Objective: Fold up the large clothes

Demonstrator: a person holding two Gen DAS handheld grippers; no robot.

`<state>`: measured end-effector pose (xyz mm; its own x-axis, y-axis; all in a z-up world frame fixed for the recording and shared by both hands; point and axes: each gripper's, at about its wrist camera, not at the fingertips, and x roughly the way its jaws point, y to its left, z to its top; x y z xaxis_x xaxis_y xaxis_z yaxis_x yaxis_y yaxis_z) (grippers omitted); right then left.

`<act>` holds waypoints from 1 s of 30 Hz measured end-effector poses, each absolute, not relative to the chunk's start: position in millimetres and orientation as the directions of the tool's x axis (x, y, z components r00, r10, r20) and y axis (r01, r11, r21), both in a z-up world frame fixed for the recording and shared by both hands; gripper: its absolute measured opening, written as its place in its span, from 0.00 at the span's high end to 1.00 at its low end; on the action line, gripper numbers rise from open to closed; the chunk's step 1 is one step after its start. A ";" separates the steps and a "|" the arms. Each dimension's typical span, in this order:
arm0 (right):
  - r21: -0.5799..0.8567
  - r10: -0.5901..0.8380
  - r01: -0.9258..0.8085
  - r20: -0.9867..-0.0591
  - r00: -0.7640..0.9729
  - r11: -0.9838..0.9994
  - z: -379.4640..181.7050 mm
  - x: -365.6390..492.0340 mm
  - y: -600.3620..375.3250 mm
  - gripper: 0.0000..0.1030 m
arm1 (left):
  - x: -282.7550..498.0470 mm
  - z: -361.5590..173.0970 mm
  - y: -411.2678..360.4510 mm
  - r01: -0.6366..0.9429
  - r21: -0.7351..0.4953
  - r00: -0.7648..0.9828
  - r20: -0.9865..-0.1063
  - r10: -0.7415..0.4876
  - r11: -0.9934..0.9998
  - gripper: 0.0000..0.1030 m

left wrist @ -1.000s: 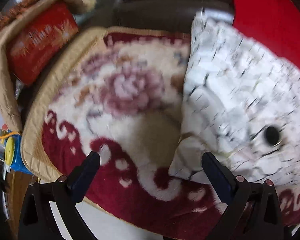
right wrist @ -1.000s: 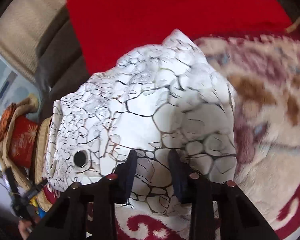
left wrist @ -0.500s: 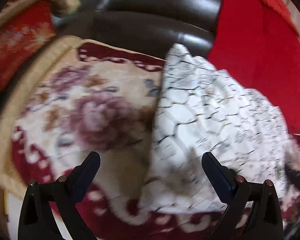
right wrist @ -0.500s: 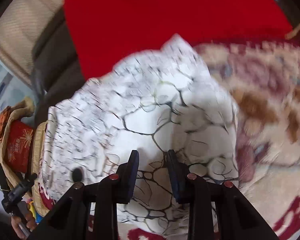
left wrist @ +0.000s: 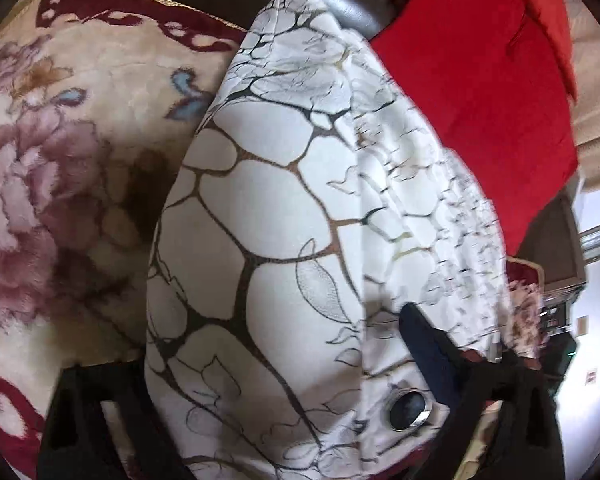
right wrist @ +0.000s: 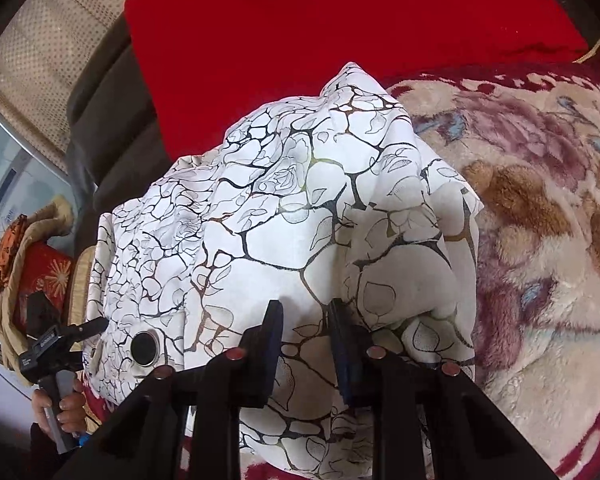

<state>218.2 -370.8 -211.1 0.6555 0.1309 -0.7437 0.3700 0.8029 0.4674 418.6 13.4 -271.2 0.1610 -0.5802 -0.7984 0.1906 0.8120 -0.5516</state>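
A white garment with a black crackle print lies heaped on a floral plush blanket. It has a black button near its left edge, also seen as the button in the left wrist view. My right gripper is shut on a raised fold at the garment's near side. My left gripper straddles the garment at the buttoned edge, jaws closing. One finger lies on top of the cloth and the other is hidden under it. A hand holds the left gripper.
A red cloth hangs over the dark leather sofa back behind the garment. A red patterned cushion in a tan cover stands at the left end. A beige perforated cover lies over the back at upper left.
My left gripper has swung right and tipped down onto the garment's buttoned edge, and its jaws have narrowed. The right gripper has kept its hold and hardly moved.
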 end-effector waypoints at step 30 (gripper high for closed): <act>0.510 0.232 0.209 -0.669 0.706 0.834 -151.9 256.9 -350.3 0.71 | 438.0 -275.0 -25.7 0.208 -0.580 0.195 -0.765 -0.614 0.788 0.63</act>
<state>256.9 -350.3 -151.9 0.7058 0.2319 -0.6693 0.2092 0.8345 0.5098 438.0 -25.7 -275.0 0.1950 -0.6144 -0.7645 0.2082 0.7877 -0.5799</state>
